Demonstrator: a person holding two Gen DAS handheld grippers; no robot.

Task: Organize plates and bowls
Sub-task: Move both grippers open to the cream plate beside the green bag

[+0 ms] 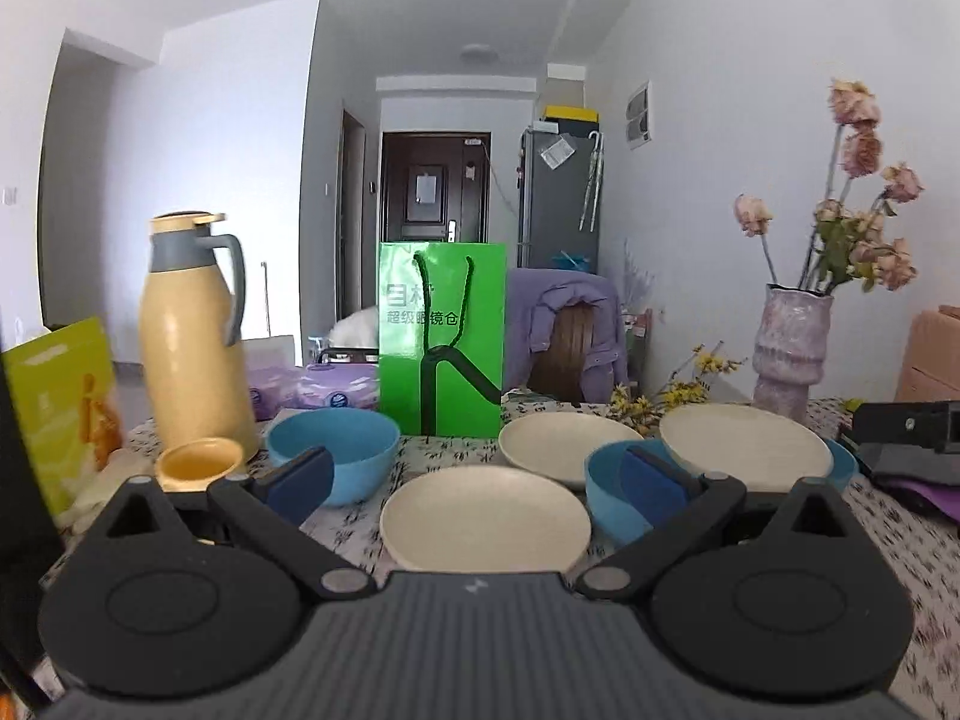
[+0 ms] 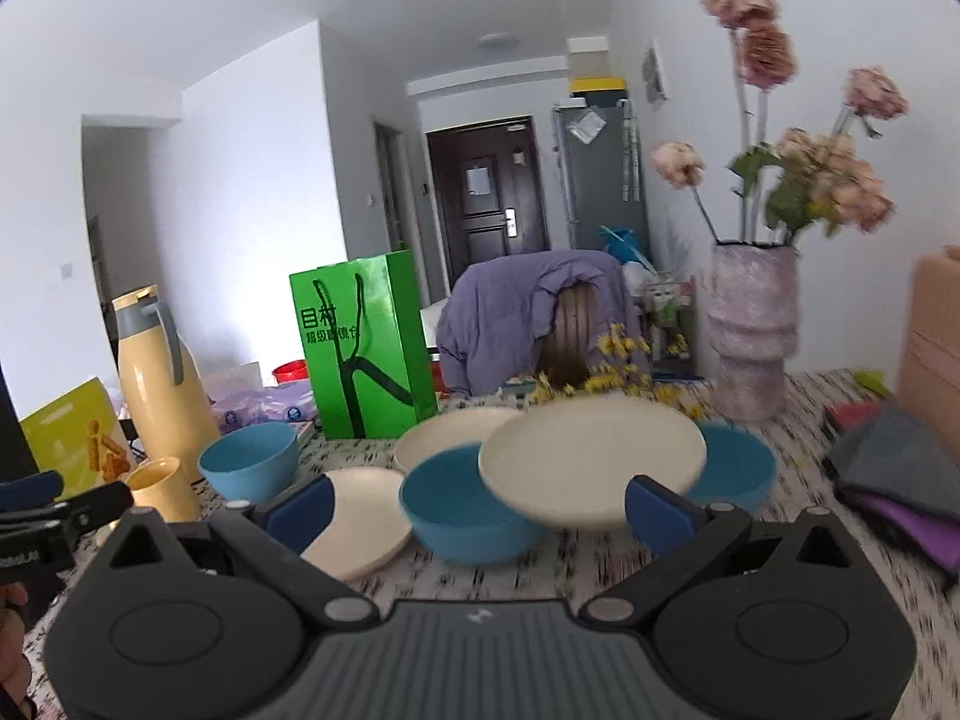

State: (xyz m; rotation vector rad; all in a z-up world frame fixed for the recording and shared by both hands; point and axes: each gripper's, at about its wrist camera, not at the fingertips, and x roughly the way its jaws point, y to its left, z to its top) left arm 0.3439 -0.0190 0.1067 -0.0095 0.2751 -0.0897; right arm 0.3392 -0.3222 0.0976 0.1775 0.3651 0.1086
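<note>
In the left wrist view my left gripper [image 1: 480,480] is open, just above a cream plate [image 1: 486,519] on the patterned tablecloth. One blue bowl [image 1: 333,450] sits by its left finger and another blue bowl [image 1: 606,504] by its right finger. A second cream plate [image 1: 564,444] lies behind. A third cream plate [image 1: 744,447] rests across two bowls. In the right wrist view my right gripper [image 2: 477,507] is open, with a blue bowl [image 2: 468,516] in front of the gap. The raised cream plate [image 2: 591,459] spans that bowl and a further blue bowl [image 2: 744,474].
A yellow thermos [image 1: 192,330] and a yellow cup [image 1: 201,462] stand at the left. A green paper bag [image 1: 441,339] stands behind the dishes. A vase of dried flowers [image 2: 753,330] and folded cloths [image 2: 894,468] are at the right. A chair with a purple jacket [image 2: 534,312] is behind the table.
</note>
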